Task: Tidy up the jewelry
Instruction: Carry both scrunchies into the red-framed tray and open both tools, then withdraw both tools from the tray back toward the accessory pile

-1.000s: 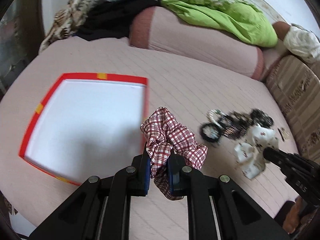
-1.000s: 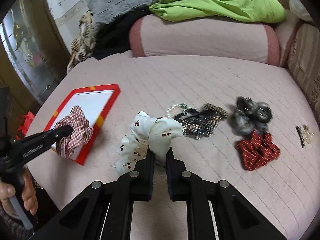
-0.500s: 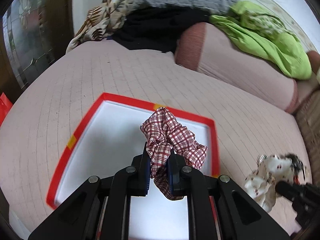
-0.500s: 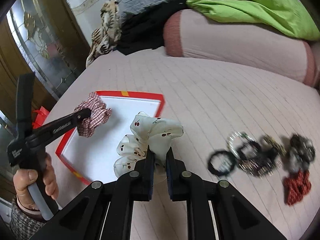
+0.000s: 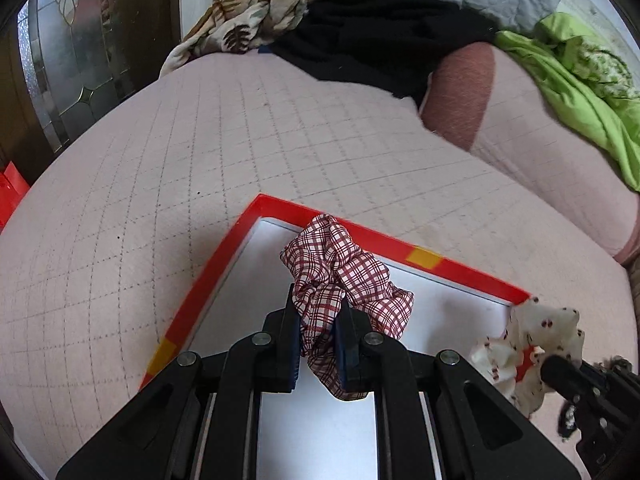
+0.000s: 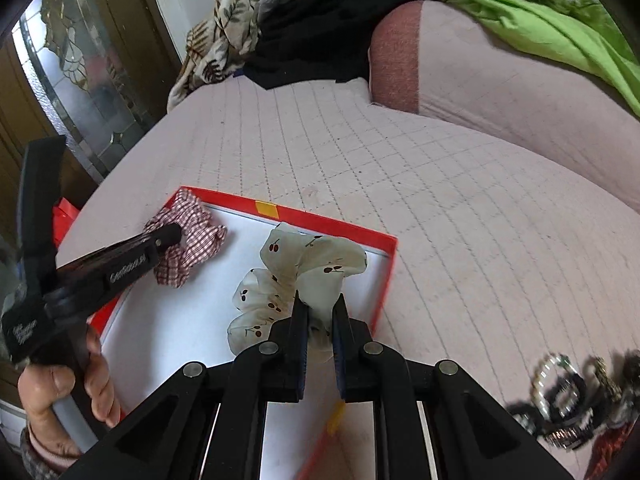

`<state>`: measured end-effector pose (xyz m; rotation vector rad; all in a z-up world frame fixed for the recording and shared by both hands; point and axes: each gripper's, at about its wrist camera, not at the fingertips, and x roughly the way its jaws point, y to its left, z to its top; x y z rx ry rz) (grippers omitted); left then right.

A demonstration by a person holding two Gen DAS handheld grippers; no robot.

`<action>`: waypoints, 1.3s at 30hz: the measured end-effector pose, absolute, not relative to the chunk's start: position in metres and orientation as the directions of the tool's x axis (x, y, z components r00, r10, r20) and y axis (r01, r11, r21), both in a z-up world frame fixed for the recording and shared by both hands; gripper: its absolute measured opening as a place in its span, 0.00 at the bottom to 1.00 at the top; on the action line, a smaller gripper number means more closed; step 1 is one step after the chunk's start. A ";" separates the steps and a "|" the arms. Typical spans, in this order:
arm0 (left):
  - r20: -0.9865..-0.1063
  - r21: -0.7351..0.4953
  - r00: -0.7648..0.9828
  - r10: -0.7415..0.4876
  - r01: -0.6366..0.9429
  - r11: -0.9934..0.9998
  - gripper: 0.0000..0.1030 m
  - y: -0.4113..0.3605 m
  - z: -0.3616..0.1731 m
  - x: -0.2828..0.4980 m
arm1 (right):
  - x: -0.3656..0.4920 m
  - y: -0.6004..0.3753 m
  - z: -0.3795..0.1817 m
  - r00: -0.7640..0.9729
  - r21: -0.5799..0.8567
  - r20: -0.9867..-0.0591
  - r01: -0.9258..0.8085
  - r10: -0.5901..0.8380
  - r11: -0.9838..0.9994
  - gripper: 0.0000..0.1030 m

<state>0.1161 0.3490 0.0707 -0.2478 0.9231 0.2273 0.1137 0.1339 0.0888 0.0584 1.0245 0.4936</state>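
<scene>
My left gripper (image 5: 318, 312) is shut on a red-and-white plaid scrunchie (image 5: 340, 276) and holds it over the far left corner of a red-rimmed box (image 5: 200, 292) with a white floor. In the right wrist view the plaid scrunchie (image 6: 188, 236) hangs at that corner. My right gripper (image 6: 320, 312) is shut on a white cherry-print scrunchie (image 6: 304, 272), held over the right side of the box (image 6: 384, 276). The cherry scrunchie also shows in the left wrist view (image 5: 528, 344).
The box lies on a pink quilted bed (image 5: 200, 140). A pile of bracelets and dark scrunchies (image 6: 568, 396) lies at the right. A pink bolster (image 6: 480, 72), green cloth (image 6: 540, 12), black and leaf-print clothes (image 5: 260, 4) lie at the back. A glass door (image 6: 80, 72) stands at left.
Both grippers have moved left from the jewelry pile to above the box, each carrying its scrunchie. The plaid scrunchie now hangs at the box's far left corner.
</scene>
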 end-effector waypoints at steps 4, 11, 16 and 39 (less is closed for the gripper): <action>-0.809 -0.138 0.581 0.087 -0.332 0.933 0.13 0.364 0.064 0.120 | 0.127 0.145 0.075 0.405 0.270 -0.819 -0.351 0.406 0.896 0.12; -0.817 -0.150 0.571 0.087 -0.355 0.923 0.15 0.375 0.057 0.122 | 0.132 0.152 0.058 0.391 0.247 -0.842 -0.335 0.373 0.909 0.14; -0.799 -0.137 0.592 0.108 -0.353 0.926 0.37 0.371 0.065 0.119 | 0.130 0.154 0.060 0.408 0.227 -0.843 -0.323 0.351 0.919 0.24; -0.715 0.027 0.678 0.174 -0.222 0.975 0.49 0.299 0.110 0.072 | 0.056 0.086 0.095 0.460 0.191 -0.835 -0.271 0.301 0.944 0.44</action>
